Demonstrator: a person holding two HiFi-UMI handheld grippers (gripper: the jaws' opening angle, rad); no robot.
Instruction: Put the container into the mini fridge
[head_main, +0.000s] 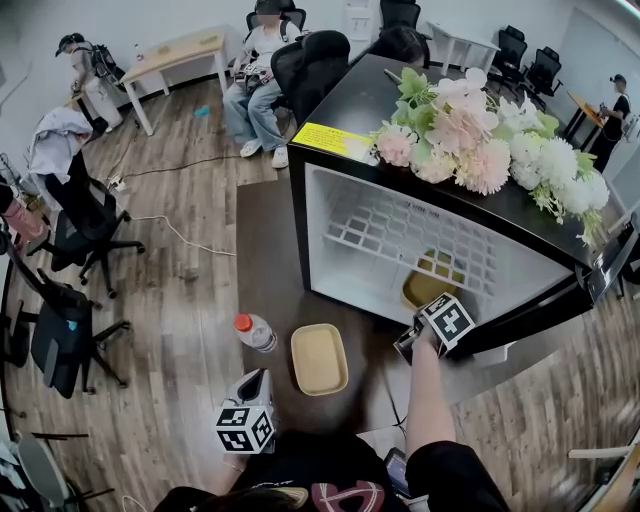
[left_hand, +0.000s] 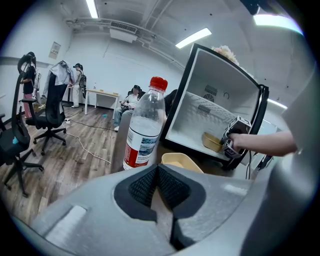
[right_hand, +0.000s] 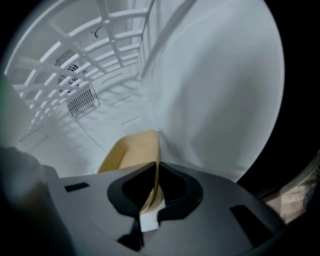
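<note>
The mini fridge (head_main: 340, 120) stands open on a dark table (head_main: 262, 240). My right gripper (head_main: 425, 312) reaches into its lower right corner and is shut on the rim of a yellow container (head_main: 428, 284) that rests on the fridge floor. In the right gripper view the jaws of the right gripper (right_hand: 156, 167) pinch the yellow container's (right_hand: 131, 150) thin wall next to the white inner wall (right_hand: 215, 90). A second yellow container (head_main: 319, 358) lies on the table. My left gripper (head_main: 255, 372) hovers near it, shut and empty (left_hand: 156, 167).
A water bottle (head_main: 256, 332) with a red cap stands left of the table's container. A white wire shelf (head_main: 400, 235) spans the fridge above the held container. Artificial flowers (head_main: 480, 135) lie on the fridge top. Office chairs (head_main: 70, 230), cables and seated people fill the floor behind.
</note>
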